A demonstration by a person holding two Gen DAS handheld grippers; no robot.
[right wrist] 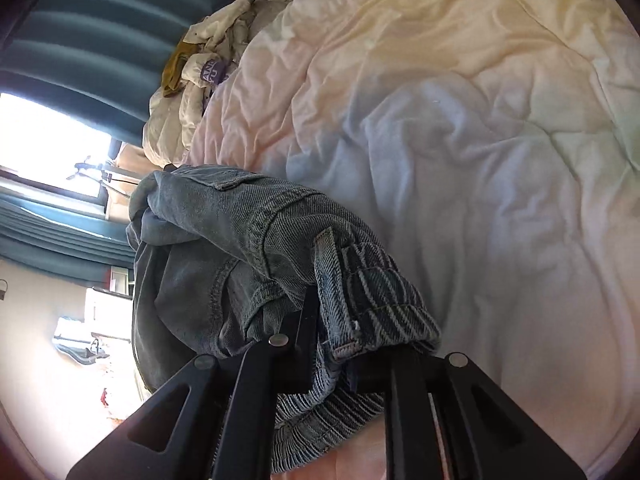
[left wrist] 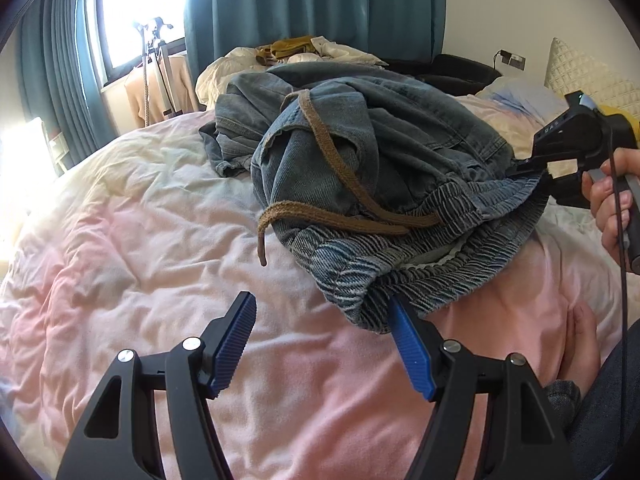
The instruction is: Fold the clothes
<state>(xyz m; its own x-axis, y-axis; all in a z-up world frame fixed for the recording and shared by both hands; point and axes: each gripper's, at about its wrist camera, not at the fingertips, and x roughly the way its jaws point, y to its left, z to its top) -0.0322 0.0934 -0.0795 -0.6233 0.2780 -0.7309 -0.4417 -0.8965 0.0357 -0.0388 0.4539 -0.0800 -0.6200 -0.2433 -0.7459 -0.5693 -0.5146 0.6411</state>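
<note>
A pair of blue denim jeans (left wrist: 380,140) lies bunched on the pink and white duvet (left wrist: 140,240), its elastic waistband toward me and a brown drawstring (left wrist: 332,152) trailing over it. My left gripper (left wrist: 324,344) stands open low in the left wrist view. Its right blue pad (left wrist: 412,348) touches the near edge of the waistband and its left pad is over bare duvet. A hand (left wrist: 612,200) holds my right gripper (left wrist: 528,168), which is shut on the far end of the waistband. In the right wrist view the jeans (right wrist: 240,232) drape over the right gripper (right wrist: 332,336) and hide its fingertips.
A heap of cream and mustard clothes (left wrist: 288,56) sits at the far edge of the bed, in front of teal curtains (left wrist: 320,0). A quilted pillow (left wrist: 584,76) lies at the right. The person's leg in dark denim (left wrist: 608,420) is at the lower right. Rumpled duvet (right wrist: 480,160) spreads beyond the jeans.
</note>
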